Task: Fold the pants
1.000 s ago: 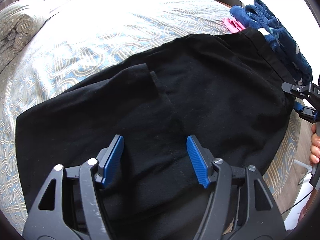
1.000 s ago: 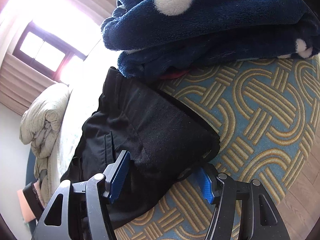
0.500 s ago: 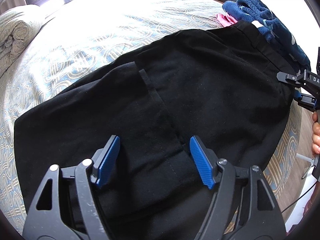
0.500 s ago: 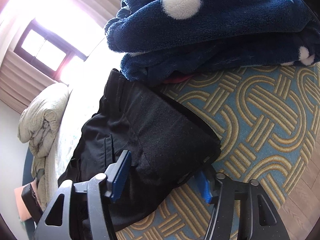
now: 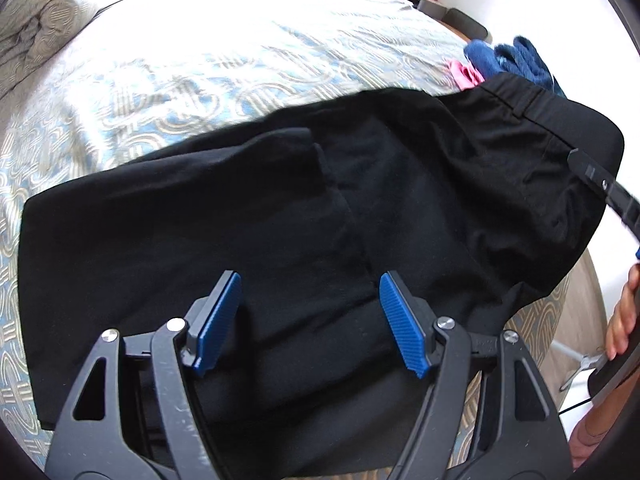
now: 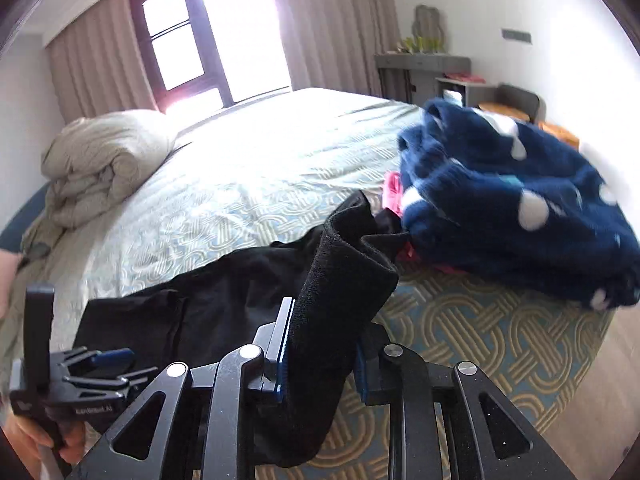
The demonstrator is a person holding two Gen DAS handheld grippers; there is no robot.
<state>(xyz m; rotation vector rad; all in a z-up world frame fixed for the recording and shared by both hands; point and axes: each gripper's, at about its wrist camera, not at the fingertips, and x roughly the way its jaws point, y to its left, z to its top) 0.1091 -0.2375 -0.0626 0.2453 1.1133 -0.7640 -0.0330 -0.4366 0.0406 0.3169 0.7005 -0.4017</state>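
My right gripper (image 6: pixel 320 360), which had straddled the waistband corner of the black woven pants (image 5: pixel 280 216) flat on the patterned bedspread (image 5: pixel 240 64), was closing its jaws onto that corner and had raised it beside the navy spotted fleece (image 6: pixel 512 208). My left gripper (image 5: pixel 310 320) remained spread, unclamped, above the seat. The fold-over could begin.

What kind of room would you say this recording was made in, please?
Most likely a bedroom in a home. A wide bed with a patterned bedspread fills the view, a rolled-up duvet lies at its far end, and a curtained window stands behind it. Black pants are spread on the bed.
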